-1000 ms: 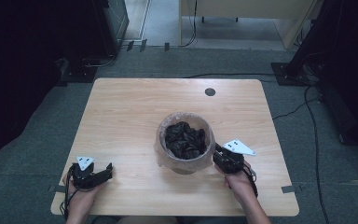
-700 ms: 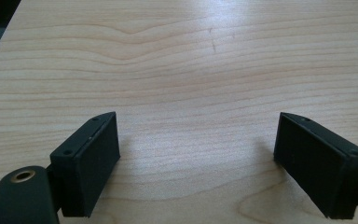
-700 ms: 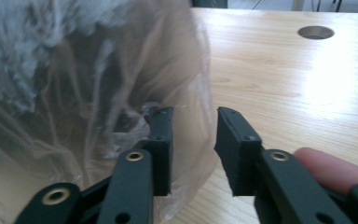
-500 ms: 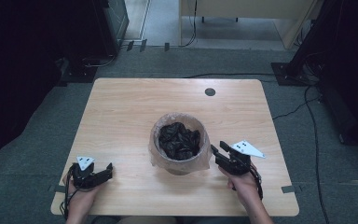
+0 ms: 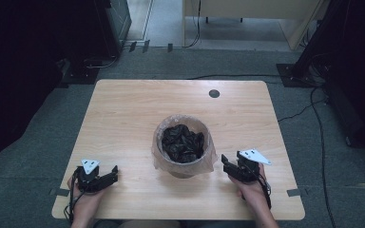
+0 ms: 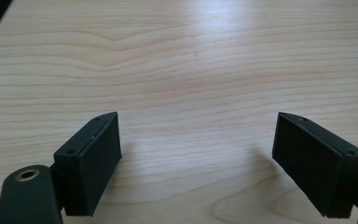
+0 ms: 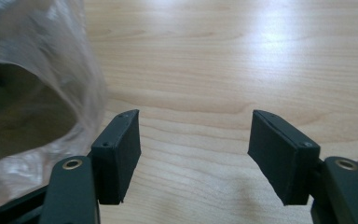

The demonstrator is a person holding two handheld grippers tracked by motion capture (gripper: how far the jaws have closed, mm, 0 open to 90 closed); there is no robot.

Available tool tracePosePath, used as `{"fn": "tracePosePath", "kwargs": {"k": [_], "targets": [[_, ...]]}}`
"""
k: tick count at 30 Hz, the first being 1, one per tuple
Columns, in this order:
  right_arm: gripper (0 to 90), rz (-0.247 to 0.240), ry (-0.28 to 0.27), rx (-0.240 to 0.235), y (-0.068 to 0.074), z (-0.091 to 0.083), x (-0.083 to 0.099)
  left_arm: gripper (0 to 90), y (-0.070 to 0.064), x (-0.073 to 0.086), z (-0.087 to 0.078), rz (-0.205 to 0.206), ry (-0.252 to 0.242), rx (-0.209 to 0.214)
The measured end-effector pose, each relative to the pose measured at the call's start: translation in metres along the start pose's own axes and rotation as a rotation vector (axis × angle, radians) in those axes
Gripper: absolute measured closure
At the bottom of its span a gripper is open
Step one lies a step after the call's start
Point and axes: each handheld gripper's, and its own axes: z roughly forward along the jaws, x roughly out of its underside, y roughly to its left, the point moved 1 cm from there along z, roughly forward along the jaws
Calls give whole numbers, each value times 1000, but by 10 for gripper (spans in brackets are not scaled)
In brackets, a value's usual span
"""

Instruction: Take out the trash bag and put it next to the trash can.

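1. High view, right gripper (image 5: 229,166): spread wide, nothing between the jaws, nothing gripped. Lies low over the table (image 5: 123,123) near its front edge, tips aimed toward the bin (image 5: 184,161) just beside them, a narrow strip of bare wood between tips and plastic liner (image 5: 158,159). Held from behind by the right hand (image 5: 249,190), forearm running back off the bottom edge; grey three-cornered plate on top, tilted away from the bin.
2. High view, left gripper (image 5: 105,176): also spread, holding nothing. Sits low near the front edge, well apart from the bin, which stands ahead of it and off to its right. Wrapped from behind by the left hand (image 5: 83,197); cable trailing back beside the wrist.
3. High view, bin: upright, between the two grippers and a little ahead of both, lined with clear plastic folded over the rim, dark crumpled stuff (image 5: 183,142) inside. Closer to the right gripper than to the left.
4. Left gripper view: jaws far apart, only bare wood grain between and ahead of them; pads (image 6: 98,163) clear of everything, close above the tabletop with shadows just beneath.
5. Right gripper view: jaws wide apart, empty gap over bare wood. Clear liner (image 7: 51,70) bulging just beyond and beside the left-hand jaw, near but whether touching cannot be told. Fingertip showing at the right edge behind the other jaw.
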Motion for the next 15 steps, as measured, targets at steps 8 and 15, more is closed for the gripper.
{"fn": "tracePosePath", "kwargs": {"k": [8,15], "targets": [[323,-37,76,72,1,15,11,149,-44,-8,5,60,-13,86],[284,-65,106,92,6,20,13,149,-80,-17,9,108,4,163]]}}
